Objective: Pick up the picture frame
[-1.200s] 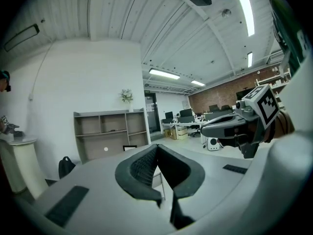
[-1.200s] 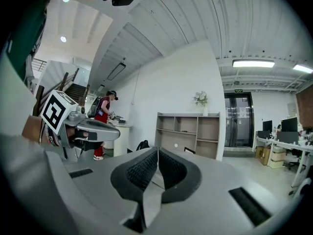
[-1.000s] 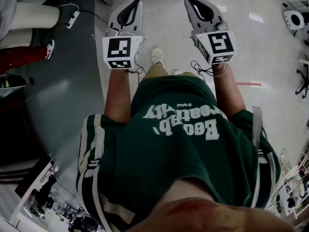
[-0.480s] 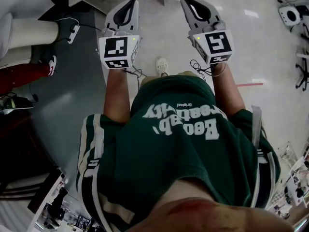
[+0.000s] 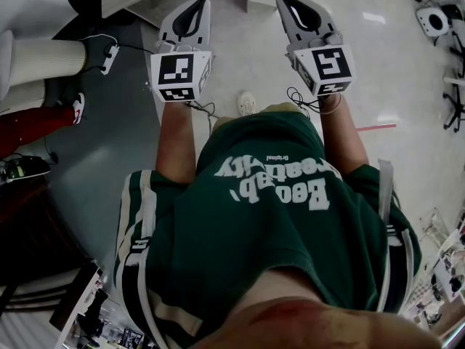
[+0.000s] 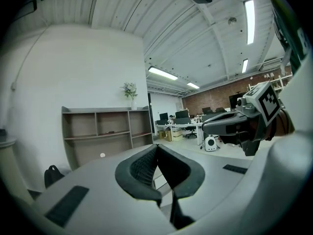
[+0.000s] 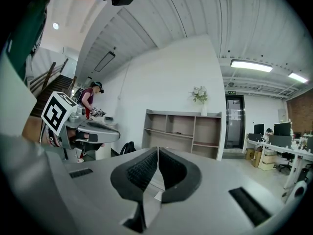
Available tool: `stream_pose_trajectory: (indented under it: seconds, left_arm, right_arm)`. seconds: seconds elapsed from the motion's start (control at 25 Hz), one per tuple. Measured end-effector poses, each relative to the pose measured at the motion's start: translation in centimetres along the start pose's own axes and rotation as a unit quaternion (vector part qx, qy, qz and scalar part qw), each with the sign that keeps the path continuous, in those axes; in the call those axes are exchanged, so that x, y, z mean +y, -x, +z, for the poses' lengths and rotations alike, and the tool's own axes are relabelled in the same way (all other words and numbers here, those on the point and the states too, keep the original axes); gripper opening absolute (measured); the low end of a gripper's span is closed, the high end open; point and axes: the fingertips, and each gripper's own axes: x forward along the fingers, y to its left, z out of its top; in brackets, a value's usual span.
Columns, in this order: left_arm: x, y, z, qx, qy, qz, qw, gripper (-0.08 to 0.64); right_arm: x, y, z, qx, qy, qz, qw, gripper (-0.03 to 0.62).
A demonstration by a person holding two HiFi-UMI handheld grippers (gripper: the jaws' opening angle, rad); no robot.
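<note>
Head view, steeply down: carrying the left gripper (image 5: pixel 199 7) and the right gripper (image 5: pixel 288 2) side by side, out ahead of a green shirt (image 5: pixel 276 217), over pale floor (image 5: pixel 247 49), with one shoe (image 5: pixel 247 102) showing between the forearms. Reads as the approach, nothing reached yet. No picture frame to be found in any view: not on the floor, and not clearly on the open shelf unit (image 6: pixel 101 131) far ahead, where the few small items are too tiny to name. Plant (image 6: pixel 129 89) up on top of that unit, desks (image 6: pixel 180 126) further off to the right.

To do this step well: find the frame first, then slow right down before closing in. Spread the working gripper's jaws in good time, well ahead of contact. Line up on one edge of the frame rather than its face, and come in square so both pads bite the rim evenly. Beware a propped frame tipping backwards at first touch.

Left gripper view: pads (image 6: pixel 142 168) pressed together tip to tip, nothing between them, touching nothing. Right gripper view: same story, pads (image 7: pixel 139 170) fully together, empty. Both pointing near level across the room toward the shelves.
</note>
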Motion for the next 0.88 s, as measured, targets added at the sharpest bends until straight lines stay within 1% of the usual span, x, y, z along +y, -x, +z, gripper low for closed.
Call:
stream_pose_trajectory:
  seconds: [0.2, 0.44, 0.64, 0.72, 0.88]
  left_arm:
    - [1.6, -0.5, -0.6, 0.004, 0.005, 0.000, 1.0000, 0.018]
    - [2.1, -2.9, -1.5, 0.013, 0.008, -0.005, 0.9999, 0.018]
    - [2.1, -3.3, -1.5, 0.010, 0.008, 0.002, 0.9999, 0.018]
    - [2.6, -5.0, -1.2, 0.013, 0.008, 0.007, 0.9999, 0.018]
    - [4.1, -10.8, -0.5, 0.025, 0.006, 0.015, 0.9996, 0.018]
  right_arm:
    - [0.2, -1.3, -0.4, 0.005, -0.003, -0.004, 1.000, 0.035]
    - [-1.1, -3.1, -1.1, 0.011, -0.003, -0.002, 1.000, 0.035]
    - [-1.4, -3.4, -1.5, 0.012, 0.003, 0.004, 1.000, 0.035]
    - [-2.8, -4.6, -1.2, 0.009, 0.001, 0.009, 1.000, 0.035]
    - [-7.5, -9.2, -0.8, 0.006, -0.001, 0.025, 1.000, 0.035]
